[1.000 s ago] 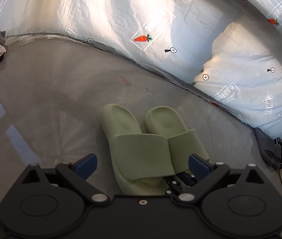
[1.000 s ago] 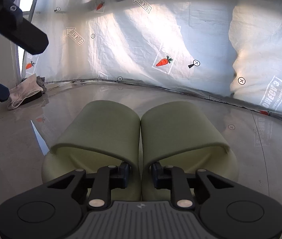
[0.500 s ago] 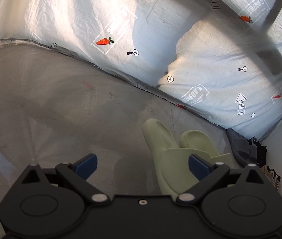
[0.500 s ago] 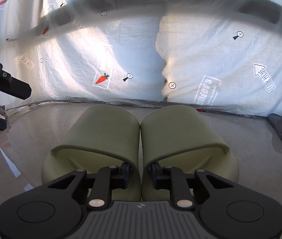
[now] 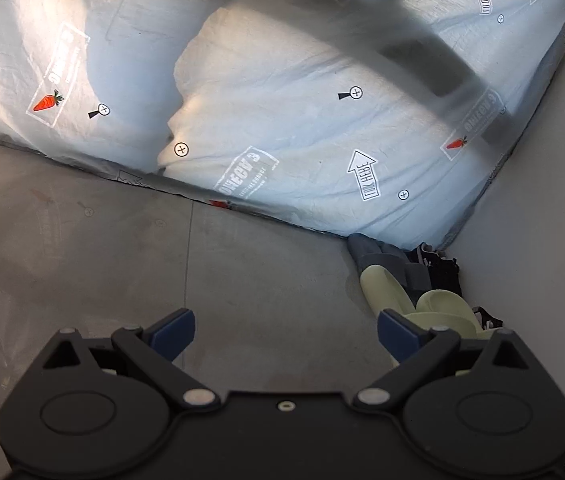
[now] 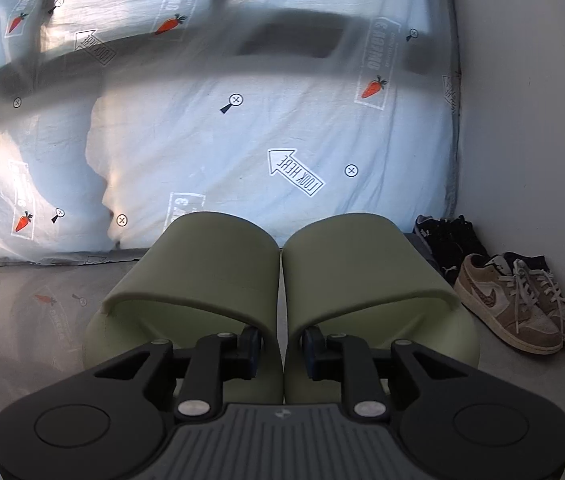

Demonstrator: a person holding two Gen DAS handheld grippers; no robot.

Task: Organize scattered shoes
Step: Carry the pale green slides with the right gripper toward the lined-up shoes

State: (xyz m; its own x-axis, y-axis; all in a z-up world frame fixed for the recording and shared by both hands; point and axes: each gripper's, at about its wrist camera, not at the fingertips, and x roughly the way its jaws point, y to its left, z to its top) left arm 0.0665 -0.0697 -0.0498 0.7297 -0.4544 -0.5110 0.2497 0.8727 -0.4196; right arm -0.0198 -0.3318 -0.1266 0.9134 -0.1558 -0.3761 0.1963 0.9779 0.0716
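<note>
Printed sheeting (image 6: 242, 140) ahead; tan sneakers (image 6: 518, 304) and black shoes (image 6: 448, 240) sit right of the right gripper (image 6: 281, 350). It pinches both green slides (image 6: 282, 280) together. Left gripper (image 5: 284, 330) gapes wide, empty.

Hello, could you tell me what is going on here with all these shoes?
A person is tidying shoes with two handheld grippers. The right gripper is shut on a pair of green slides, pinching the two straps together where they meet, and holds them near the corner where tan sneakers and black sneakers sit by the wall. A grey slide lies in that corner too. The left gripper is open and holds nothing, over bare floor.
</note>
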